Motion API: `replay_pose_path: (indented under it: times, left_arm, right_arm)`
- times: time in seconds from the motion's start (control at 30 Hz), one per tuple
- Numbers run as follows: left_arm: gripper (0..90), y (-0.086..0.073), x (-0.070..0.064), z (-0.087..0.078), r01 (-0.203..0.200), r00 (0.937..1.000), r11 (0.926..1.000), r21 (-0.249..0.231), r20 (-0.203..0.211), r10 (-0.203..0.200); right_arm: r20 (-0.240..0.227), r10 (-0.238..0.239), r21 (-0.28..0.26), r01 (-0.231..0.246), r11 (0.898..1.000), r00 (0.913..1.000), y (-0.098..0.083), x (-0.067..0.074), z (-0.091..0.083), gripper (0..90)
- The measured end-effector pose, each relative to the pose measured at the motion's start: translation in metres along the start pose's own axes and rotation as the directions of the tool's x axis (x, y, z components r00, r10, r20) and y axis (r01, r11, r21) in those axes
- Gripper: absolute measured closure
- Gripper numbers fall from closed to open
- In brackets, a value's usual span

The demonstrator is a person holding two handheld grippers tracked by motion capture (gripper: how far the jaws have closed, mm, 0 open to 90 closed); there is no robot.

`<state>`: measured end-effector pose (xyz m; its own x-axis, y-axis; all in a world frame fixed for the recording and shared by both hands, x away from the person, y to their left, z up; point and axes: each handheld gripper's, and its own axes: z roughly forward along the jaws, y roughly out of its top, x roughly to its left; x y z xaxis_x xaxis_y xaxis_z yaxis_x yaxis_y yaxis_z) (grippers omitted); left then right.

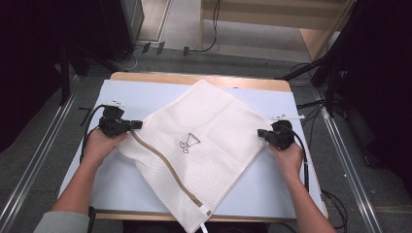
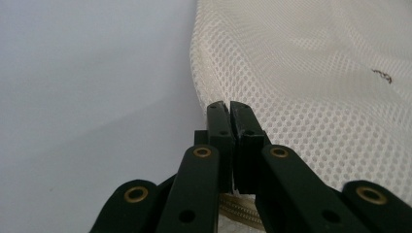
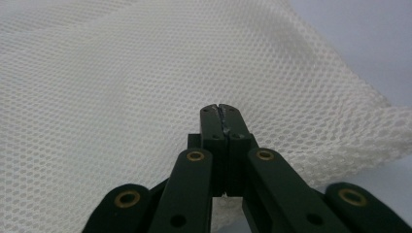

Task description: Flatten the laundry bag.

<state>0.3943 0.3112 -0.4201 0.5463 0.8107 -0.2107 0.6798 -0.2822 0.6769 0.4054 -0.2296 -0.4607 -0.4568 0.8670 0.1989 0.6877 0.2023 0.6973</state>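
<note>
Lying diagonally across the table (image 1: 291, 194), the mesh bag (image 1: 204, 145) is stretching between both grippers: left gripper (image 1: 138, 124) pinching its zipper-side corner, right gripper (image 1: 260, 132) pinching the opposite corner.

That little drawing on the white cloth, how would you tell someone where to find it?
Start at the light blue table top, where a white mesh bag lies turned like a diamond. Near the bag's middle, right of the tan zipper along its near left edge, sits a small black outline drawing like a stemmed cup, the only mark on the plain mesh.
</note>
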Motion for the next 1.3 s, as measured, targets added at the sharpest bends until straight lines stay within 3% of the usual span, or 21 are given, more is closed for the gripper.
replay_pose_path:
  times: [0.1, 0.23, 0.37, 0.43, 0.5, 0.6, 0.7, 0.83, 1.0, 1.17, 1.3]
  left_arm:
    - [89.7, -0.010, -0.002, -0.006, 0.041, 0.9989, 0.9991, 0.000, 0.024, -0.041]
    - [89.5, -0.021, -0.009, -0.012, 0.036, 0.9990, 0.9989, 0.030, 0.026, -0.037]
    - [81.0, -0.024, -0.006, -0.013, 0.064, 0.9978, 0.9977, 0.021, 0.017, -0.065]
    - [73.3, -0.024, -0.004, -0.012, 0.071, 0.9969, 0.9972, 0.024, 0.033, -0.072]
    - [66.4, -0.022, -0.004, -0.011, 0.068, 0.9967, 0.9976, 0.016, 0.043, -0.068]
    - [58.2, -0.015, -0.005, -0.010, 0.056, 0.9977, 0.9983, 0.016, 0.037, -0.057]
    - [49.2, -0.010, -0.003, -0.007, 0.065, 0.9972, 0.9978, 0.012, 0.036, -0.066]
    - [46.2, -0.002, -0.003, -0.001, 0.041, 0.9985, 0.9992, 0.006, 0.036, -0.041]
    - [46.1, 0.008, -0.007, 0.006, 0.010, 0.9990, 0.9999, 0.004, 0.044, -0.010]
    - [46.4, 0.019, -0.007, 0.018, -0.016, 0.9986, 0.9998, 0.013, 0.051, 0.015]
    - [46.9, 0.026, -0.007, 0.029, -0.025, 0.9983, 0.9995, 0.020, 0.054, 0.024]
  right_arm:
    - [0.001, -0.002, 0.021, 0.002, 1.000, 1.0000, 0.005, -0.003, 0.007, 90.0]
    - [0.000, 0.006, 0.021, -0.006, 1.000, 1.0000, 0.008, -0.006, 0.014, 90.0]
    - [-0.015, 0.014, 0.028, -0.014, 1.000, 0.9998, 0.010, -0.006, 0.018, 89.7]
    - [-0.023, 0.022, 0.021, -0.022, 1.000, 0.9995, 0.009, -0.005, 0.017, 79.8]
    - [-0.029, 0.034, 0.006, -0.033, 0.999, 0.9990, 0.010, -0.004, 0.015, 73.7]
    - [0.003, -0.011, -0.006, 0.011, 1.000, 0.9999, 0.011, 0.004, 0.006, 65.9]
    - [-0.015, -0.032, -0.022, 0.031, 0.999, 0.9994, 0.010, 0.010, -0.002, 62.0]
    - [-0.049, -0.042, -0.036, 0.040, 0.999, 0.9979, 0.003, 0.021, -0.014, 57.8]
    - [-0.106, -0.003, -0.044, -0.001, 0.999, 0.9944, -0.023, 0.038, -0.031, 54.2]
    - [-0.087, -0.045, -0.038, 0.041, 0.998, 0.9952, -0.035, 0.046, -0.036, 51.8]
    - [-0.075, -0.051, -0.035, 0.048, 0.998, 0.9959, -0.040, 0.049, -0.039, 52.1]
